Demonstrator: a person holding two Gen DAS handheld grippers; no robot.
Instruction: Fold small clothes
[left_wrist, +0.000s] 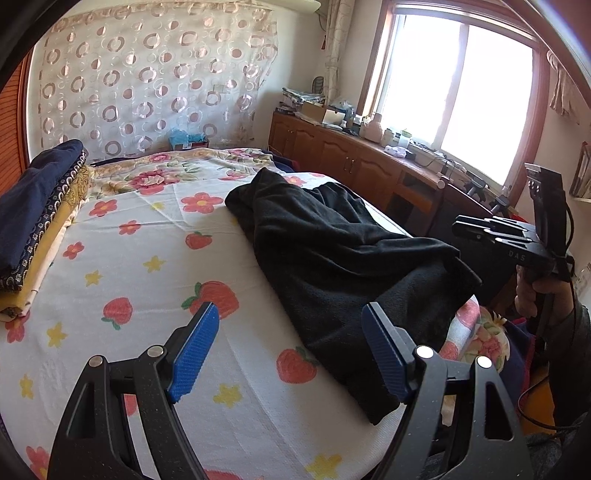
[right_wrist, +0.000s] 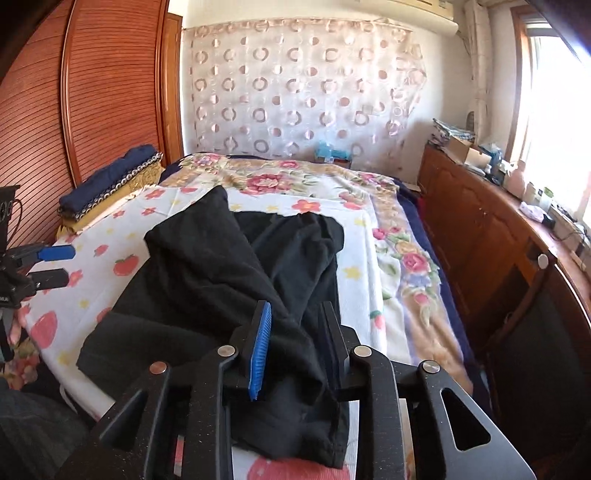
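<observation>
A black garment (left_wrist: 332, 251) lies crumpled lengthwise on the bed with the strawberry and flower sheet (left_wrist: 147, 258). My left gripper (left_wrist: 291, 332) is open and empty, low over the sheet, its right finger beside the garment's near end. My right gripper (right_wrist: 295, 325) has its jaws partly closed around a bunched fold of the black garment (right_wrist: 221, 266) near the bed's front edge. The right gripper also shows in the left wrist view (left_wrist: 476, 225), and the left gripper in the right wrist view (right_wrist: 59, 264).
A stack of folded clothes (left_wrist: 40, 221), navy on top and yellow below, sits at the bed's left side by the wooden wardrobe (right_wrist: 92, 92). A wooden cabinet (left_wrist: 351, 158) with clutter runs along the right under the window. A blue box (right_wrist: 332, 153) stands at the bed's head.
</observation>
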